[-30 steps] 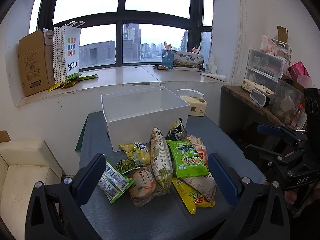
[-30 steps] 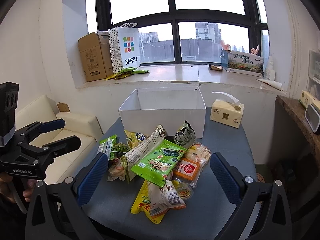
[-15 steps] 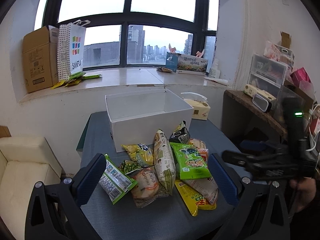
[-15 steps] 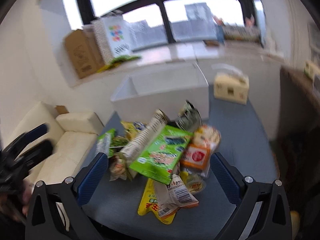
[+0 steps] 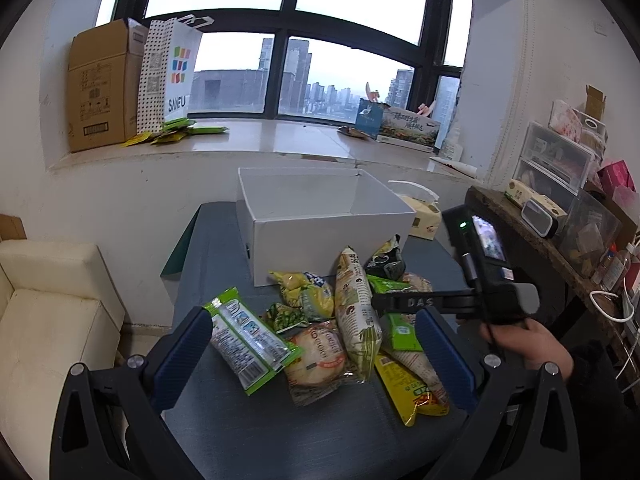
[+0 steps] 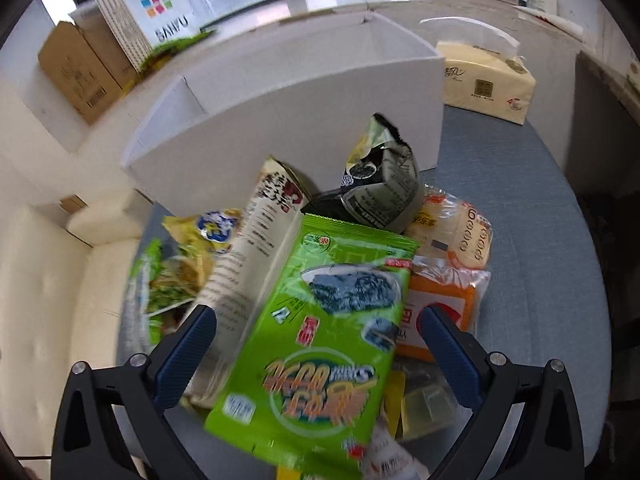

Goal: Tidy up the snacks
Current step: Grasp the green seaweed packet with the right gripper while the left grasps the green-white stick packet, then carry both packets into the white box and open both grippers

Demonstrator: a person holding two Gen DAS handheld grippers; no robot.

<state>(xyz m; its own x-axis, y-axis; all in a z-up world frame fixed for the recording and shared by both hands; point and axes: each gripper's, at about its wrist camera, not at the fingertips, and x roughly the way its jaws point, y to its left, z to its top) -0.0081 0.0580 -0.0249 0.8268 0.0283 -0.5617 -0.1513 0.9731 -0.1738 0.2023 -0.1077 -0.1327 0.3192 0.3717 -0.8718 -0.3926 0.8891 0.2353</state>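
Observation:
A pile of snack packets lies on the blue-grey table point(image 5: 280, 436) in front of an open white box point(image 5: 320, 224). My right gripper point(image 6: 318, 344) is open and low over the pile, its jaws on either side of a bright green seaweed packet point(image 6: 320, 344). It also shows in the left wrist view point(image 5: 400, 303), reaching in from the right. My left gripper point(image 5: 314, 350) is open and held back above the near edge of the pile. A long beige packet point(image 5: 356, 308), a green packet point(image 5: 248, 340) and a yellow packet point(image 5: 404, 384) lie in the pile.
A tissue pack point(image 5: 420, 216) sits right of the box. A cream sofa point(image 5: 48, 300) stands left of the table. A cluttered shelf point(image 5: 552, 216) runs along the right. A cardboard box point(image 5: 100, 84) and paper bag point(image 5: 168, 76) stand on the windowsill.
My right gripper has dropped forward and down onto the pile, over the green seaweed packet. My left gripper has held nearly still.

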